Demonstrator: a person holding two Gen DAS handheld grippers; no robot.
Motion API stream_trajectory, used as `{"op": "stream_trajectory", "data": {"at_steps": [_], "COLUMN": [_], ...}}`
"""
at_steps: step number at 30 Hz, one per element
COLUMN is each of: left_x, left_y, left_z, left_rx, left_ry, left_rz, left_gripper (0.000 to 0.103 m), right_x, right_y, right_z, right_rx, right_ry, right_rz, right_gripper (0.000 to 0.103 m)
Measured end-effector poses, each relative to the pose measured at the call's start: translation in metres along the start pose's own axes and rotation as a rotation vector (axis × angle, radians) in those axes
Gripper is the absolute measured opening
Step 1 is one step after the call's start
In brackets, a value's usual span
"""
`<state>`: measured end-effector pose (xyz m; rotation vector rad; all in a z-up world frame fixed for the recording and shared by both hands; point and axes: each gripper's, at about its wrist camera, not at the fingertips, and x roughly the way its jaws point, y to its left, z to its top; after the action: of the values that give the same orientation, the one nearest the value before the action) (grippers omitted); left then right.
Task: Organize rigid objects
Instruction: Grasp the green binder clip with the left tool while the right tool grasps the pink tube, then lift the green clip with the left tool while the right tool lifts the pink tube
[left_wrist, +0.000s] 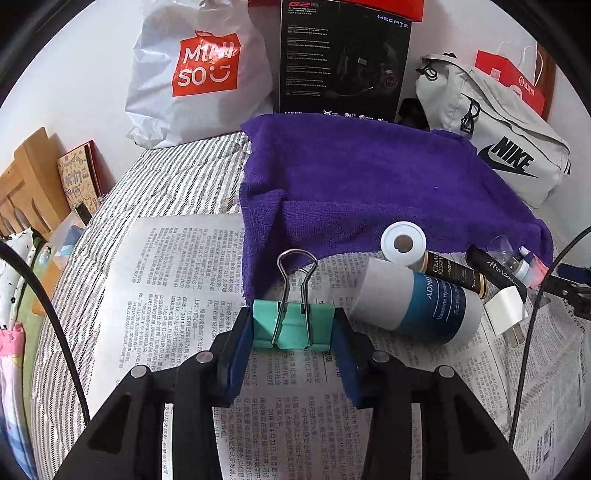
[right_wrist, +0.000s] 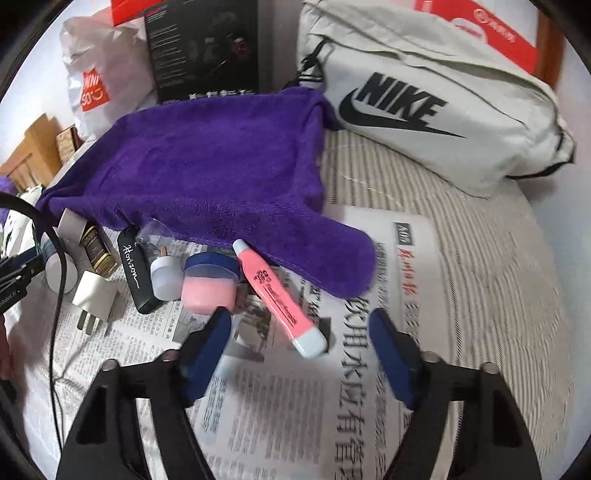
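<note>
Binder clip (left_wrist: 293, 325): glossy mint painted metal w/ bare wire handles. Left gripper (left_wrist: 293, 332) pads looked matt blue, rubbery; arms were matt black plastic, metal pins. Towel (left_wrist: 369, 177) was purple terry cloth, fuzzy. Newspaper (left_wrist: 177, 266): thin matt paper, creased. Pink tube (right_wrist: 277, 291) was smooth plastic, semi-gloss. Nike bag (right_wrist: 424, 110): pale woven fabric, matt. Shopping bag (left_wrist: 199, 74) was crinkly glossy plastic. Headset box (left_wrist: 343, 59): satin black cardboard. Bedsheet (right_wrist: 480, 277) was striped cotton-like cloth.
</note>
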<state>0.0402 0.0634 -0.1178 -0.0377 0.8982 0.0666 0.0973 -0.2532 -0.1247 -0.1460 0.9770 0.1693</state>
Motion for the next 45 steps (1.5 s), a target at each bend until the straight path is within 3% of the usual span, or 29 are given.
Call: {"op": "stream_trajectory", "data": {"at_steps": [4, 7, 11, 17, 37, 45], "left_x": [0.0, 0.0, 0.0, 0.0, -0.002, -0.015], "left_y": [-0.001, -0.001, -0.001, -0.001, 0.001, 0.006], "left_z": [0.0, 0.0, 0.0, 0.0, 0.0, -0.006], "left_rx": [0.001, 0.004, 0.004, 0.005, 0.005, -0.029], "left_ry": [0.0, 0.0, 0.0, 0.0, 0.006, 0.049], "left_rz": [0.001, 0.005, 0.005, 0.005, -0.002, -0.027], "left_gripper": [0.04, 0.04, 0.04, 0.04, 0.04, 0.04], "right_x": [0.007, 0.006, 0.003, 0.003, 0.004, -0.019], "right_y": [0.005, 0.006, 0.009, 0.023, 0.01, -0.003], "right_z": [0.001, 0.0, -0.002, -0.001, -0.001, -0.004], "right_rx": [-0.041, -0.056, -0.054, -0.126, -0.016, -0.008], "right_ry": [-0.02, -0.033, -0.01, -0.002, 0.005, 0.004], "right_rz": [0.009, 0.048, 0.06, 0.06, 0.063, 0.045], "right_gripper": [0.055, 0.031, 0.021, 0.021, 0.017, 0.017]}}
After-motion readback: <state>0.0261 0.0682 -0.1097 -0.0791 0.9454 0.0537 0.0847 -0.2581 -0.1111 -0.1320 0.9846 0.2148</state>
